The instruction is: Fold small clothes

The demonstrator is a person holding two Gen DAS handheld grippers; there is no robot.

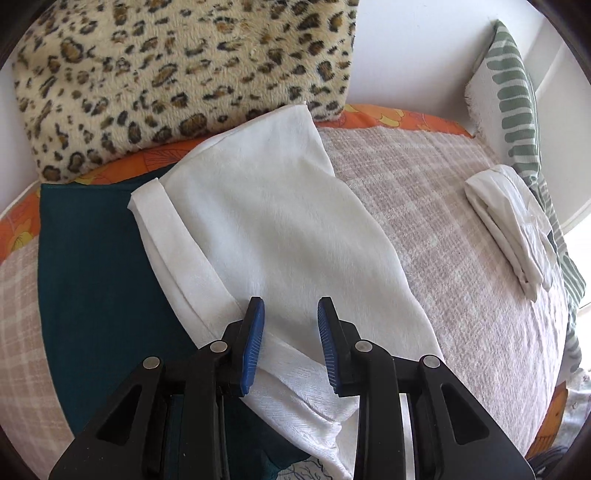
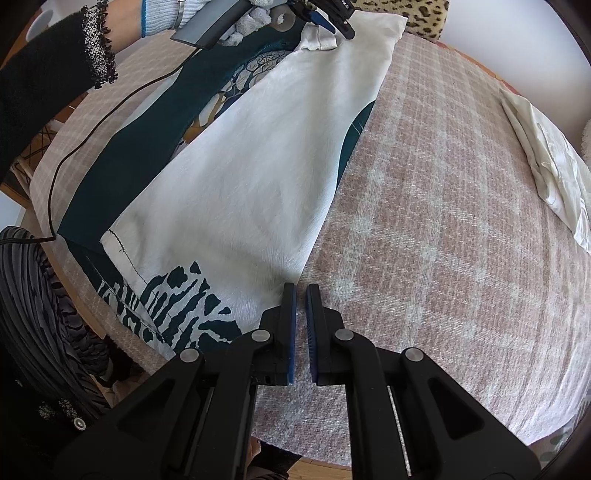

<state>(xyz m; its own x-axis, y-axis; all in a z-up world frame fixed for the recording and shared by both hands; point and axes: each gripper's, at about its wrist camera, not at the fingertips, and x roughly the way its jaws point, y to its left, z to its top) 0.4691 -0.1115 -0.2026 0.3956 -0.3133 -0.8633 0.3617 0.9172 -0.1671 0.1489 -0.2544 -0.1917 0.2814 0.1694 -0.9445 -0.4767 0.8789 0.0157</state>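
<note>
The left gripper [image 1: 291, 317] sits at the bottom centre of its own view with its blue pads [image 1: 254, 339] apart and nothing pinched between them, hovering over the hemmed edge of the white garment [image 1: 266, 229]. In the right wrist view this same gripper appears at the top centre, carried by a gloved hand [image 2: 207, 18] beside a black sleeve [image 2: 48, 62]. The right gripper [image 2: 301, 295] stands at the lower centre of its view, jaws drawn together with only a thin slit between the pads, right at the garment's near corner; whether it pinches cloth cannot be told. The white garment lies spread over a dark teal cloth [image 1: 92, 258], running diagonally across a pinkish checked blanket [image 2: 424, 221]. A folded white piece [image 1: 513, 221] rests at the right edge. A leopard-print cushion [image 1: 177, 70] fills the upper left of the left view.
</note>
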